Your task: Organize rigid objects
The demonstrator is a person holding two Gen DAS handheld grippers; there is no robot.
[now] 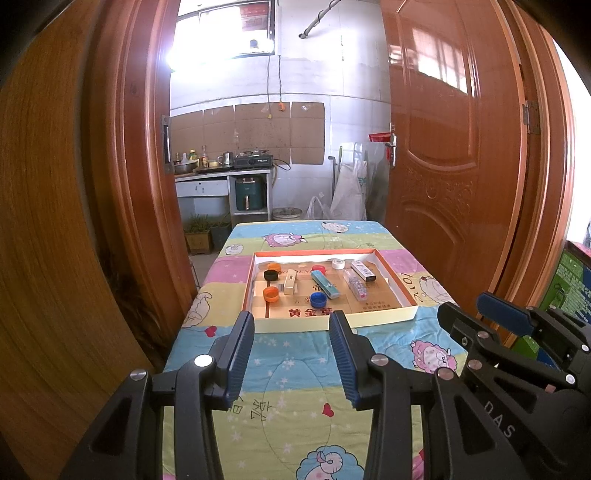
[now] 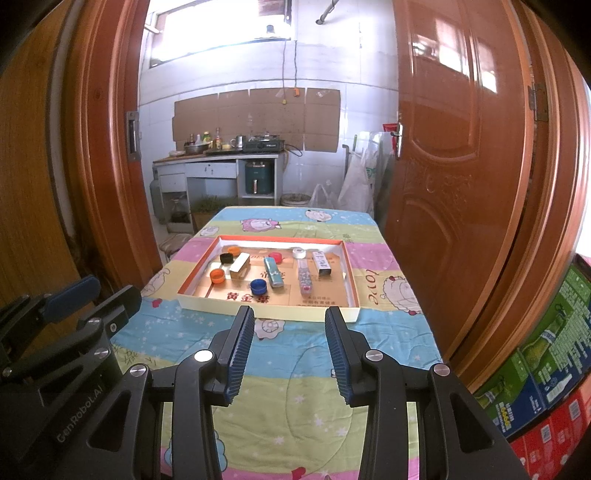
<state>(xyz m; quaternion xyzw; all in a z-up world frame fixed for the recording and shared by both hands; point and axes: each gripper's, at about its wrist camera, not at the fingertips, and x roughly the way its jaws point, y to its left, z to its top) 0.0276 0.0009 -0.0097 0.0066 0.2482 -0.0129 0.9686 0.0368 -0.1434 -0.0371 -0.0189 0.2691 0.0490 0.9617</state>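
Facing: a table (image 1: 295, 369) draped in a pastel cartoon-sheep cloth (image 2: 295, 376), set before an open doorway.
Left gripper (image 1: 291, 325): jaws wide, holding nothing, hovering over the near cloth just short of the tray; it also shows at the left edge of the right wrist view.
Right gripper (image 2: 290, 319): jaws wide, holding nothing, level with the left one and just beside it, short of the tray's near wall.
Tray (image 1: 332, 323): shallow box lid, cream walls, orange rim, lying flat at mid-table; its floor is brown card with printed characters.
Left part of tray: black cap (image 1: 270, 274), two orange caps (image 1: 271, 294) (image 1: 273, 266) and a cream box (image 1: 290, 284) close together.
Middle of tray: blue cap (image 1: 317, 298) near the front wall, teal box (image 1: 325, 283) lying just behind it, red cap (image 1: 317, 268) farther back.
Right part of tray: clear case (image 1: 355, 284) and white box (image 1: 364, 271) side by side, white tape roll (image 1: 338, 263) by the far wall.
Door (image 1: 454, 155): glossy red-brown wood, swung open on the right; matching frame (image 1: 140, 166) on the left.
Room beyond: white-tiled kitchen, counter (image 1: 221, 173) with bottles, kettle and stove, green air fryer (image 1: 246, 192) beneath, cardboard sheets (image 1: 247, 129) on the wall, bright window (image 1: 221, 29) above.
Far right: stacked printed cartons (image 2: 546, 369) beside the table.
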